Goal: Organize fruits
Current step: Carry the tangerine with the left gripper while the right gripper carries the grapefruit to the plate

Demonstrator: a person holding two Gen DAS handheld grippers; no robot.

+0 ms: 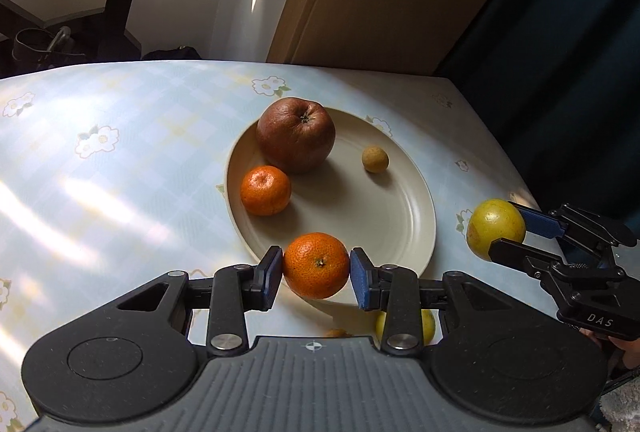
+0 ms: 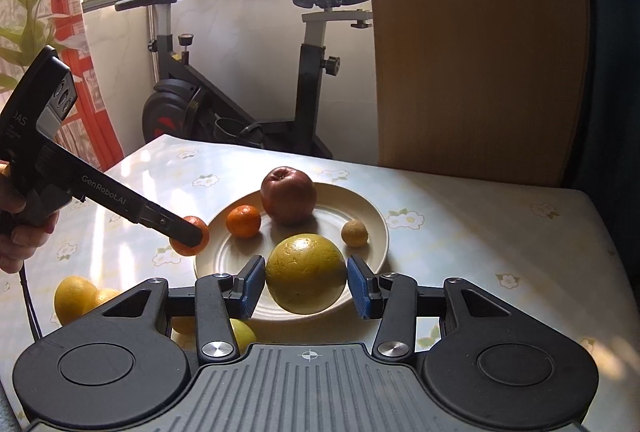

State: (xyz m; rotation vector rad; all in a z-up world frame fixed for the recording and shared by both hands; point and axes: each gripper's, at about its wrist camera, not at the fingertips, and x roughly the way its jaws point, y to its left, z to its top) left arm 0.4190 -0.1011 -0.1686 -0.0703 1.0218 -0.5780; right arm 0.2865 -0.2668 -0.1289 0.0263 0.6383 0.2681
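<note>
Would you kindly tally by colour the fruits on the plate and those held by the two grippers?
Red: 1, apple
Orange: 2, loose mandarin and gripped mandarin
Yellow-green: 1, large fruit
Tan: 1, small fruit
Total: 5

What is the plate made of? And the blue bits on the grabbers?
The plate looks like matte cream plastic or glazed ceramic; faint rings and a soft sheen leave that open. The blue pads on the left gripper look like ribbed rubber, dull with fine lines. They pinch a mandarin; the right gripper pinches a yellow-green fruit.
</note>
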